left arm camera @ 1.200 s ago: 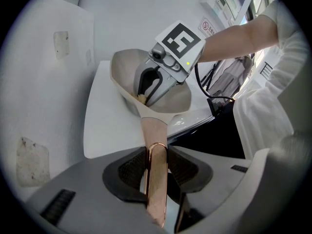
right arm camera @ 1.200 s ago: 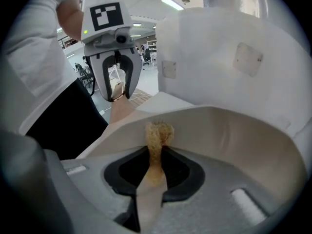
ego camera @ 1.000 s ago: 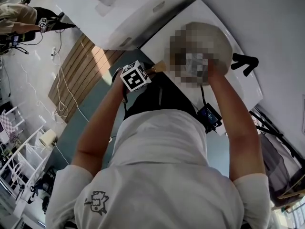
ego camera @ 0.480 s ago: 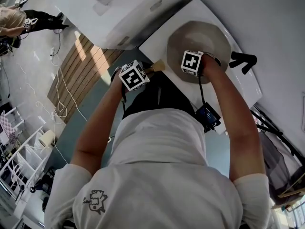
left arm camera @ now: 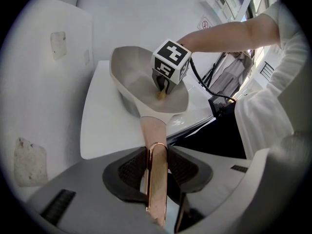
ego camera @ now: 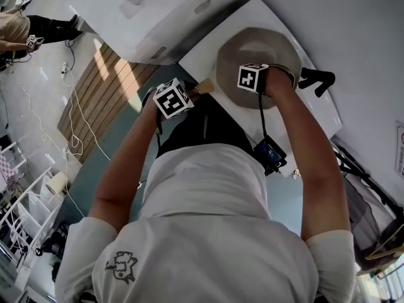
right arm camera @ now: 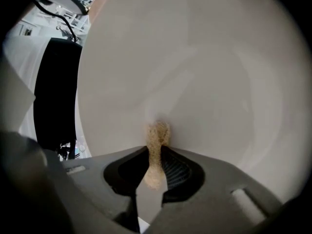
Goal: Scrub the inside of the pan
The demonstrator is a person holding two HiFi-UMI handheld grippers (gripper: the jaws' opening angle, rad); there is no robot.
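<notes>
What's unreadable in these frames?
- Head view: its marker cube hides the right hand-held gripper's jaws and the scrub pad.
- Head view: the left hand-held gripper's grip on the pan handle sits under its marker cube.
- Right gripper view: pan's far rim cut off by the edge; residue unreadable.
- Head view: black item beyond the pan, too small to identify.

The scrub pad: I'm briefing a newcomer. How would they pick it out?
On the white table sits a pale grey pan. Inside it, the right gripper pinches a small tan scrub pad against the pan's inner surface. It is the only rough, sandy-coloured thing there.
</notes>
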